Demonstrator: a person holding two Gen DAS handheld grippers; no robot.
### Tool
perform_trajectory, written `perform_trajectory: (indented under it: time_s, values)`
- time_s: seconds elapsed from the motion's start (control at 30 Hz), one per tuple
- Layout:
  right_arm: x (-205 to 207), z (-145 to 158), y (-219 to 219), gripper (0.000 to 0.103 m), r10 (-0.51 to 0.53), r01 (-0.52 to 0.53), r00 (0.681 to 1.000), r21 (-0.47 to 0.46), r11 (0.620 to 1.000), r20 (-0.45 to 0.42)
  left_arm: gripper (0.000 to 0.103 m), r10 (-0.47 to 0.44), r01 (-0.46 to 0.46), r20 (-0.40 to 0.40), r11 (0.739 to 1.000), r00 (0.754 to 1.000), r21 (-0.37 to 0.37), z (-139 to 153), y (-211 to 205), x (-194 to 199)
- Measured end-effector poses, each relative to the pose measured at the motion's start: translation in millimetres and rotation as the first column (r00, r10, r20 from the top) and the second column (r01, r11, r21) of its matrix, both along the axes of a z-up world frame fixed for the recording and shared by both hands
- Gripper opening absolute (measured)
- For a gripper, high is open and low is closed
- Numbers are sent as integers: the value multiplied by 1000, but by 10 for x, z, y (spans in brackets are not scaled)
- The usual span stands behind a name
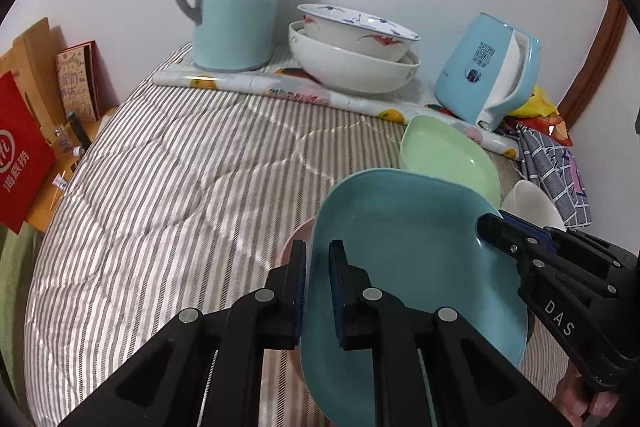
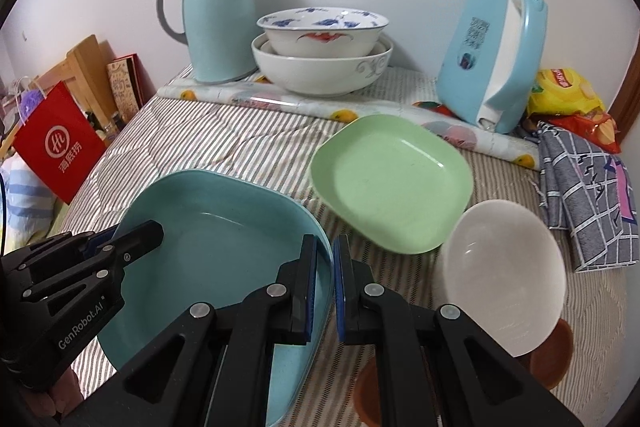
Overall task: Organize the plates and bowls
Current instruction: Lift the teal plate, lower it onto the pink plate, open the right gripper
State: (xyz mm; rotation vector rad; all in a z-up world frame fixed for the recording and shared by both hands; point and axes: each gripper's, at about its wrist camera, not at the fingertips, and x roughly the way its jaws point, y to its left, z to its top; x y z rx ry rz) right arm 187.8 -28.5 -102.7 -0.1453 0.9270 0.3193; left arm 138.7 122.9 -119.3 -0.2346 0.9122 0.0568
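Striped bedding is carrying the dishes; both tools, left (image 1: pixel 318 291) and right (image 2: pixel 325 287), are pinching opposite rims of the teal plate (image 2: pixel 224 227), keeping it level, just beside the green plate (image 2: pixel 392 179).

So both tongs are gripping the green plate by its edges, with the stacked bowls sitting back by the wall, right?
Not quite. The right wrist view shows both tongs, left and right, gripping the blue plate; the green plate lies untouched beyond it. The stacked bowls do sit by the wall.
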Motion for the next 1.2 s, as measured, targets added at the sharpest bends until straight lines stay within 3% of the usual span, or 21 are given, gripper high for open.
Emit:
perform_trajectory:
  time_s: [0.53,0.97,1.13,1.2]
  values:
    - [29,-190,167,11,29,-29,999,-6,1000,-24,12,19,-21,-50,999,999,-35,-219,113,-97]
    - [80,-242,239,14,25,-25,1000,-40,999,-2,12,16,-18,-45,998,999,-53,-243,136,-75]
    - [63,-232,211,34,24,-24,1000,-31,999,-2,12,20,-22,-38,998,999,-52,-235,130,-82]
    - [48,-218,199,34,18,-18,1000,-30,999,6,12,19,-21,-40,999,999,-42,-235,115,-81]
